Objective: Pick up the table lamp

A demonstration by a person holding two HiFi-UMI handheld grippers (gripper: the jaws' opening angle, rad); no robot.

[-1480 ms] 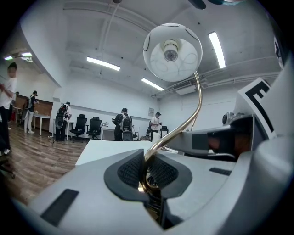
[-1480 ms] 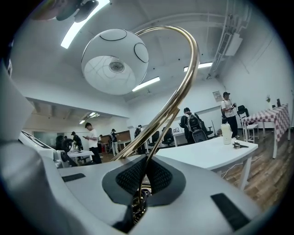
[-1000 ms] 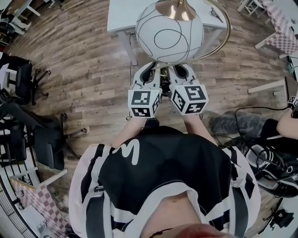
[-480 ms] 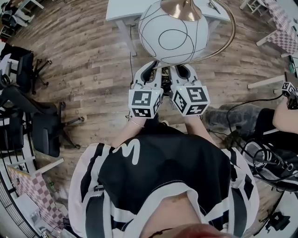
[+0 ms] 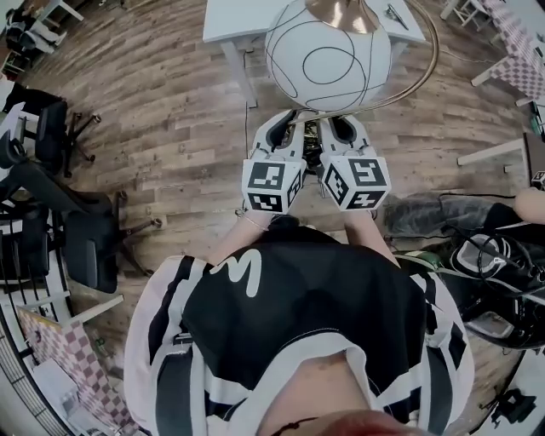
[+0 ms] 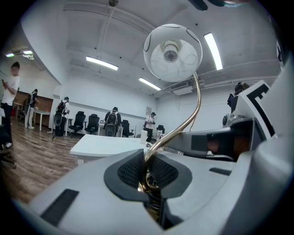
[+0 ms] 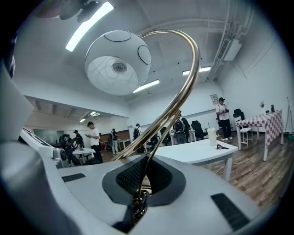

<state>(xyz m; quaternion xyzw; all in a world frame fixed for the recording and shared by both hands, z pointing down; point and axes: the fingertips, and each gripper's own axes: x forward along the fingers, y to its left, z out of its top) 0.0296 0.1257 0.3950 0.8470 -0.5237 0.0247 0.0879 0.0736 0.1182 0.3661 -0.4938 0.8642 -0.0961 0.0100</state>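
Note:
The table lamp is held up in the air in front of me. Its white globe shade [image 5: 328,53] with thin black lines hangs from a curved brass stem [image 5: 423,68]. In the left gripper view the globe [image 6: 172,53] tops the brass stem [image 6: 193,108], and my left gripper [image 6: 146,173] is shut on the stem's lower end. In the right gripper view the globe [image 7: 117,62] and the arched stem [image 7: 183,87] rise above my right gripper [image 7: 143,176], also shut on the brass frame. In the head view both grippers, left [image 5: 288,136] and right [image 5: 334,136], sit side by side under the globe.
A white table [image 5: 243,21] stands just beyond the lamp on the wooden floor. Office chairs [image 5: 51,170] stand at the left. A person's legs and cables [image 5: 477,247] lie at the right. Several people stand far off in the room [image 6: 110,121].
Both grippers and the lamp have shifted a little forward toward the white table, and slightly right in the picture. The grips look unchanged.

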